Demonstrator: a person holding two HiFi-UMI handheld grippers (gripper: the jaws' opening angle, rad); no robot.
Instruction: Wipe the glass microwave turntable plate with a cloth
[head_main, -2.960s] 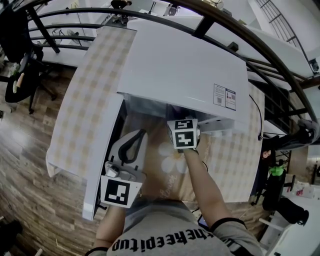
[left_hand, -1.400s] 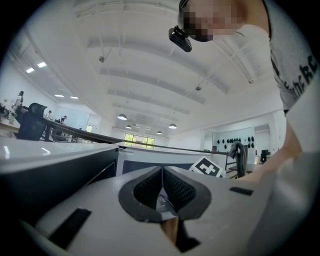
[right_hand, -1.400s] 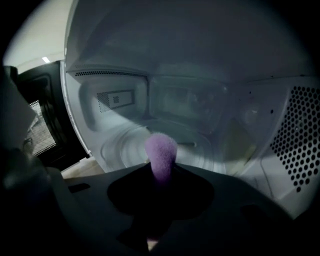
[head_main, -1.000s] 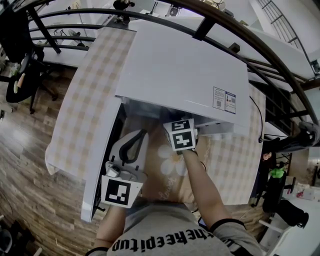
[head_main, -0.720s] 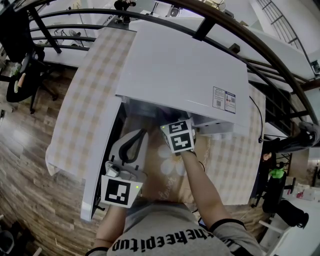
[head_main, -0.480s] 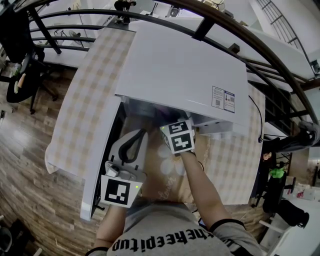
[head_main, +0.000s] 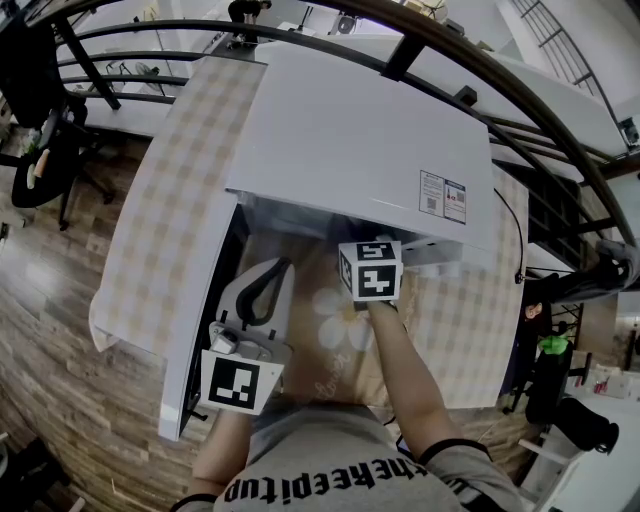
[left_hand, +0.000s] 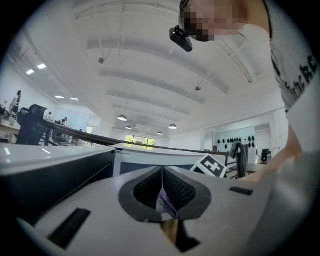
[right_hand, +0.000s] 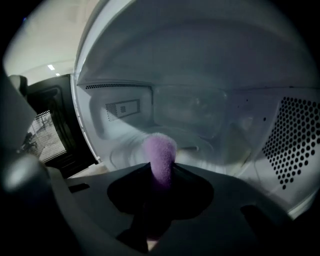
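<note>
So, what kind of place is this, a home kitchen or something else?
Probably a large open office or workshop, not a home kitchen: the microwave stands on a cloth-covered table, an office chair stands on the wooden floor nearby, and the high ceiling carries rows of lamps.

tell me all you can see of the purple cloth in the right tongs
The cloth is pale purple and fuzzy-looking, bunched into a rounded wad. The right tongs are shut on it, and its tip pokes out beyond them into the open microwave, toward the glass plate. Whether it touches the plate is unclear.
</note>
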